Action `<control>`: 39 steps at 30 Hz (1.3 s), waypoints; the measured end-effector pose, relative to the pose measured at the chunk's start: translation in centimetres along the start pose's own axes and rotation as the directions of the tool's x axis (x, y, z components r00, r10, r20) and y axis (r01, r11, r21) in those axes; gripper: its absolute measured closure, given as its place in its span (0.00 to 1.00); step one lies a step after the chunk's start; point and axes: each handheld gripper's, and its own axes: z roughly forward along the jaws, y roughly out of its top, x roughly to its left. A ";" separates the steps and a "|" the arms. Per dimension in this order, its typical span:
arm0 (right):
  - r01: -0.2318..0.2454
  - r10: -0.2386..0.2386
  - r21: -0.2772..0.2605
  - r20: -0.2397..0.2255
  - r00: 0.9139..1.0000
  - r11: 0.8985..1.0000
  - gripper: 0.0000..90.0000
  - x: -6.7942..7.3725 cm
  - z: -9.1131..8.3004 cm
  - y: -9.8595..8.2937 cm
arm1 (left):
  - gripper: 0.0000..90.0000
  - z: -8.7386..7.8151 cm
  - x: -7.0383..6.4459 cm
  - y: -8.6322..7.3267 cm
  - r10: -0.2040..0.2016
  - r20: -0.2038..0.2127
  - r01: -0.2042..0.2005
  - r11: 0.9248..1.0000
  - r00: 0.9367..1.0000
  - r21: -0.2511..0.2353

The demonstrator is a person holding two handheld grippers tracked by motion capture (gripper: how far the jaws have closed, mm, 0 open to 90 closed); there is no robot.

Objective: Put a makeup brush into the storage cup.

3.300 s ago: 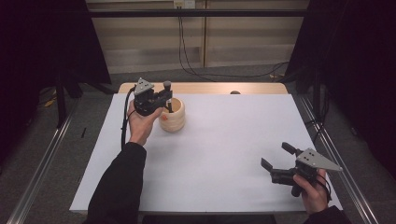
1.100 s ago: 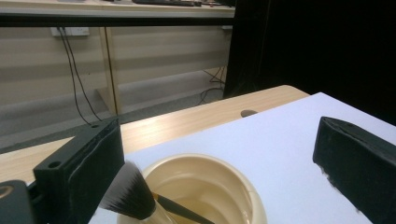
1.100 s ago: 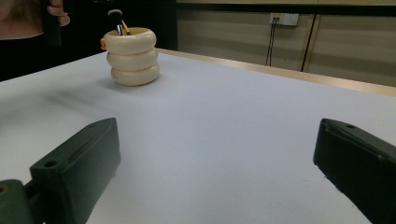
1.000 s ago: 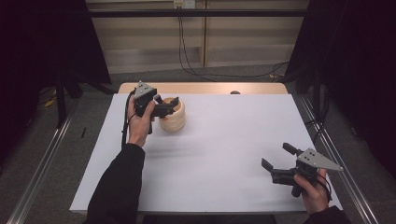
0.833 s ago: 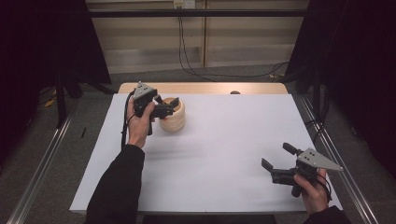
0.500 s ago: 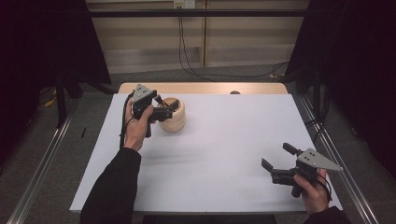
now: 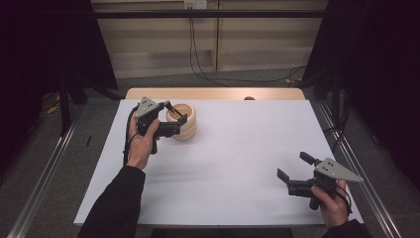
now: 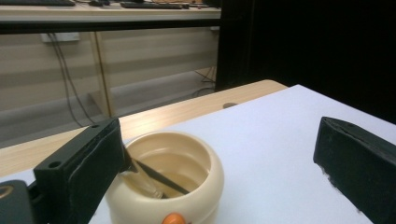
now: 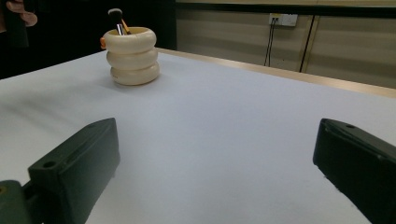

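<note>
Bright, evenly lit table; dark surroundings; near jaws blurred.

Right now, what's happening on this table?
A person holds a gripper in each hand over a white-covered table. The left gripper is at the cream ringed holder, jaws open, one jaw beside the rim. A makeup brush stands inside the holder with other slim items. The right gripper rests open at the near right, away from the holder.
</note>
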 end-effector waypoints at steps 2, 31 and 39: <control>0.000 0.000 0.000 0.001 1.000 1.000 0.01 0.0 0.0 0.0 | 0.02 -0.3 -0.2 -0.3 0.011 -0.007 -0.011 1.000 1.000 0.003; 0.003 -0.003 0.001 0.002 1.000 1.000 0.01 -0.1 0.0 0.0 | 0.02 -6.4 -3.0 -4.3 0.048 -0.030 -0.048 0.999 0.998 -0.006; 0.004 -0.004 0.002 0.000 1.000 1.000 0.01 -0.1 0.0 0.0 | 0.02 -8.0 -3.6 -5.3 0.053 -0.024 -0.053 0.999 0.998 -0.006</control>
